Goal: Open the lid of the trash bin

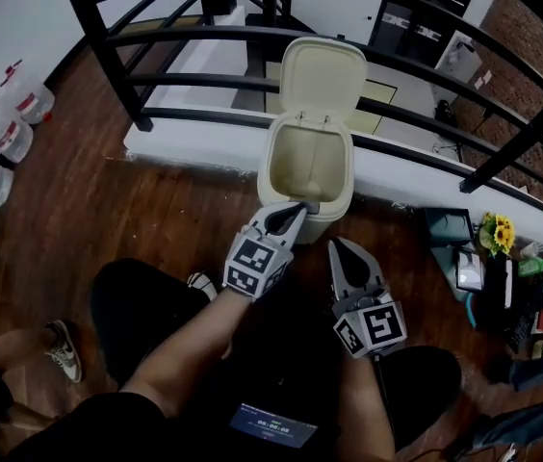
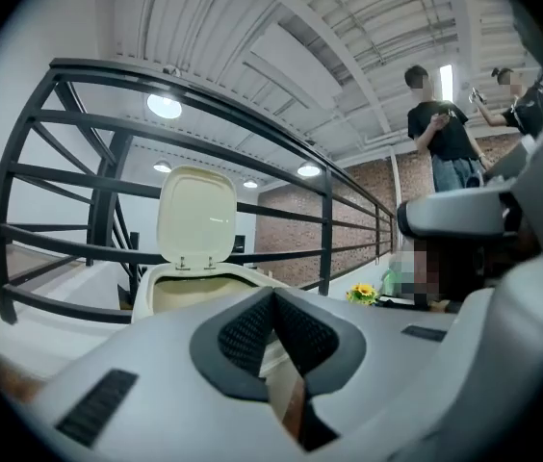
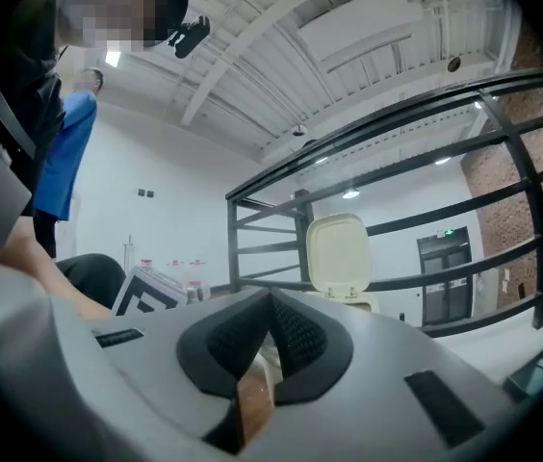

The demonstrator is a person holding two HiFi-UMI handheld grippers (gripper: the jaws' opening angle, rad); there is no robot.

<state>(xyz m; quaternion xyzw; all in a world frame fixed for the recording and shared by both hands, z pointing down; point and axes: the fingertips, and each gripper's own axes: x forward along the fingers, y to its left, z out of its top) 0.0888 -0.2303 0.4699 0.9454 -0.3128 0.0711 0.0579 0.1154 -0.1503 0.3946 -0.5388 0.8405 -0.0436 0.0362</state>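
one trash bin [image 1: 270,166], cream, stands at centre frame in the head view, on the far edge of the wood floor [image 1: 79,210] against a white ledge. its one lid [image 1: 322,77] is swung up on the rear hinge and stands upright, so the mouth is open. behind it runs one black railing [image 1: 137,114] with several long horizontal bars, closing off the upper part of the frame.

there are two grippers. the left gripper [image 1: 296,210] reaches to the bin's front rim, jaws pressed together with nothing between them; whether the tip touches the rim cannot be told. the right gripper [image 1: 341,248] sits lower right of it, just short of the bin, jaws also closed and empty.

at least three plastic bottles [image 1: 12,123] line the left edge. one bunch of sunflowers [image 1: 499,231] sits among clutter at the right edge. bare floor lies open left of the bin; the right side is crowded.
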